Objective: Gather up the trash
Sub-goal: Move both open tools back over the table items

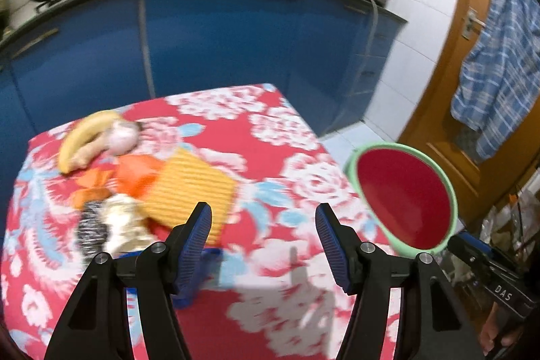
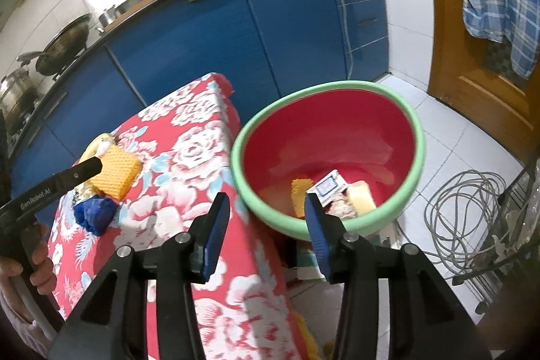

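A: Where are the two tongs right now?

B: The left gripper (image 1: 263, 225) hovers over the table draped in a red cloth with white flowers (image 1: 297, 137), its blue-padded fingers spread wide with nothing between them. The right gripper (image 2: 266, 218) is spread too and empty, straddling the gap between the table's corner and the red plastic basin with a pale green rim (image 2: 415, 137).

A: And the trash?

B: Mostly at ten o'clock from the left gripper — a yellow ribbed sponge (image 1: 192, 188) just past its left fingertip, a crumpled orange wrapper (image 1: 135, 174) beside it, a silvery crinkled packet (image 1: 111, 225) at nine o'clock, and further off a curved yellow banana peel (image 1: 84, 137) touching a pale roundish lump (too blurred to name). A crumpled blue scrap (image 2: 96, 215) lies at the table's near edge, at nine o'clock from the right gripper.

A: Anything in the basin?

B: Yes — in the right wrist view a small yellow ribbed piece (image 2: 301, 191), a small white printed box (image 2: 327, 188) and a pale yellow block (image 2: 361, 196) lie on its bottom, at one o'clock from the right gripper, just beyond its right fingertip.
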Tool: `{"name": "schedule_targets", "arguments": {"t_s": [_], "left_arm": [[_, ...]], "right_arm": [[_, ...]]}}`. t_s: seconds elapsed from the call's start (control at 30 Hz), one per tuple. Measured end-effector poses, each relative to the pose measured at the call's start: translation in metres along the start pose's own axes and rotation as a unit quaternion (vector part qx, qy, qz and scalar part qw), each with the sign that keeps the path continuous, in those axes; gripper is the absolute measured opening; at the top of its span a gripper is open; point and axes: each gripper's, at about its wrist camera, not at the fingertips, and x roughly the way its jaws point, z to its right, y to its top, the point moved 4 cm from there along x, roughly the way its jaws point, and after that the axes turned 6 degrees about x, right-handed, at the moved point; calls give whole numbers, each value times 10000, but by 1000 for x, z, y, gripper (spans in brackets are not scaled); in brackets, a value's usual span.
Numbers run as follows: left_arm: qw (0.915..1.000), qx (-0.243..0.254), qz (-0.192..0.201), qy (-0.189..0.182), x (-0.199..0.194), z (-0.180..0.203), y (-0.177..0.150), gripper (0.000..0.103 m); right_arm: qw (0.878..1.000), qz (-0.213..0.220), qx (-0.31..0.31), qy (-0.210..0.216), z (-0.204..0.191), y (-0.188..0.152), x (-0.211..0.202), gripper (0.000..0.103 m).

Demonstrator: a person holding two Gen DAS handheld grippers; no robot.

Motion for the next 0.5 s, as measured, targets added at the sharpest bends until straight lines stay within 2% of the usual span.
{"name": "schedule_targets", "arguments": {"t_s": [0.1, 0.5], "left_arm": [[9998, -154, 23, 153, -6, -21, -2, 65], [9939, -779, -32, 786, -20, -101, -17, 65]], "right_arm": [[9999, -26, -96, 63, -15, -2, 2, 53], [9985, -127, -433, 316, -67, -5, 14, 60]]}}
